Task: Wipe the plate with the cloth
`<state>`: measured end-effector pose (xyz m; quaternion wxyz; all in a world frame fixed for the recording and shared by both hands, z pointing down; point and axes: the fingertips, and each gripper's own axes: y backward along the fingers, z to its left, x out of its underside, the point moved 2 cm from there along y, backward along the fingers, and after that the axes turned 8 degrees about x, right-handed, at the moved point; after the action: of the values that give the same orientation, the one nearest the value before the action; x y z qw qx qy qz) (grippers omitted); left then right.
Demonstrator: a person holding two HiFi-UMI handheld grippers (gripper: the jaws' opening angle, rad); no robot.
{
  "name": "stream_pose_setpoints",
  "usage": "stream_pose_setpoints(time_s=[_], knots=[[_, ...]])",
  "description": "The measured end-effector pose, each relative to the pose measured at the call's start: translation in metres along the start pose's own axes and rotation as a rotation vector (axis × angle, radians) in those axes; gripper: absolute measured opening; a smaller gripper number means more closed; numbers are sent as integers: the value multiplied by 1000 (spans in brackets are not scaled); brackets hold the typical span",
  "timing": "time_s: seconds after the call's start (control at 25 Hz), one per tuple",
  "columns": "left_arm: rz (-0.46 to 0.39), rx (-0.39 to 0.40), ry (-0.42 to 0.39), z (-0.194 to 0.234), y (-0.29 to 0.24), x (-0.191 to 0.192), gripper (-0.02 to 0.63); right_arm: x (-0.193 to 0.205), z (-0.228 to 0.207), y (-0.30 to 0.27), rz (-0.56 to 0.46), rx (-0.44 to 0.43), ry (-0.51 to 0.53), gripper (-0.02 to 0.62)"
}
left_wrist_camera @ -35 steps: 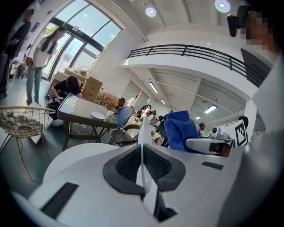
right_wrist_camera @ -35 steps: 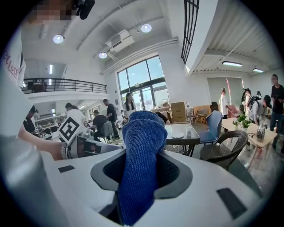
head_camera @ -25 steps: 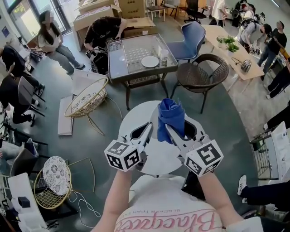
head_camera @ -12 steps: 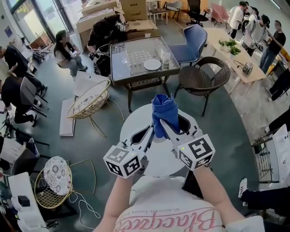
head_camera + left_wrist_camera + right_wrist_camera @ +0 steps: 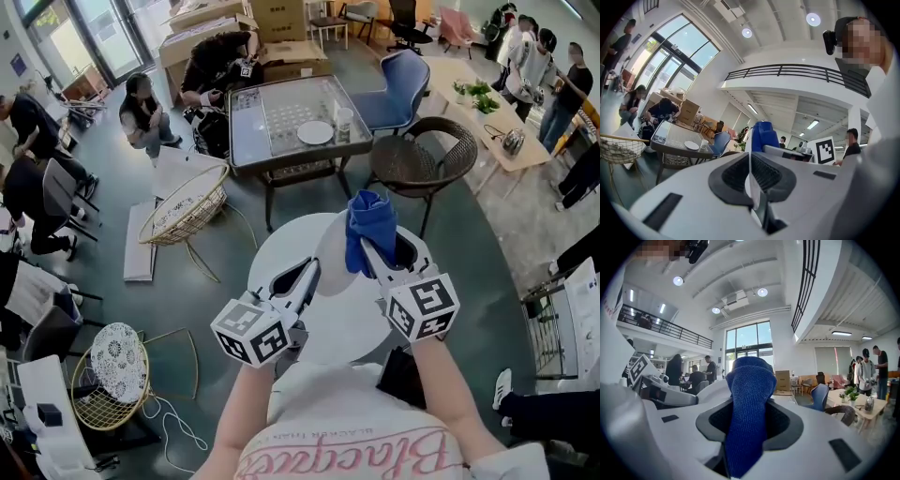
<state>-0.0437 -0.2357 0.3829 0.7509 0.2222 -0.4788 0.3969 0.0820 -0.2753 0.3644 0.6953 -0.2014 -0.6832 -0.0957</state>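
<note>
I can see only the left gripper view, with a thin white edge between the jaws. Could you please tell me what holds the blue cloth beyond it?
Observer: The right gripper is shut on the cloth, which fills the gap between its jaws.
Operator: Thank you. Is that white edge really the plate?
Observer: Yes. The head view shows the plate face-on as an oval, held at its rim by the left gripper.
Operator: And where does the cloth sit against it?
Observer: At the plate's upper right rim in the head view, and it seems to touch it.
</note>
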Motion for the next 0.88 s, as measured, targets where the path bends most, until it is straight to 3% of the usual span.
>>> stream_pose_setpoints(time_s=[0.16, 0.4, 0.88], knots=[[2, -16, -14, 2, 0, 0, 20, 7, -14, 6, 16, 35, -21, 161], [-18, -31, -9, 7, 3, -4, 20, -8, -2, 29, -45, 21, -60, 161], [-58, -22, 22, -2, 0, -14, 20, 5, 81, 40, 7, -218, -10, 161]])
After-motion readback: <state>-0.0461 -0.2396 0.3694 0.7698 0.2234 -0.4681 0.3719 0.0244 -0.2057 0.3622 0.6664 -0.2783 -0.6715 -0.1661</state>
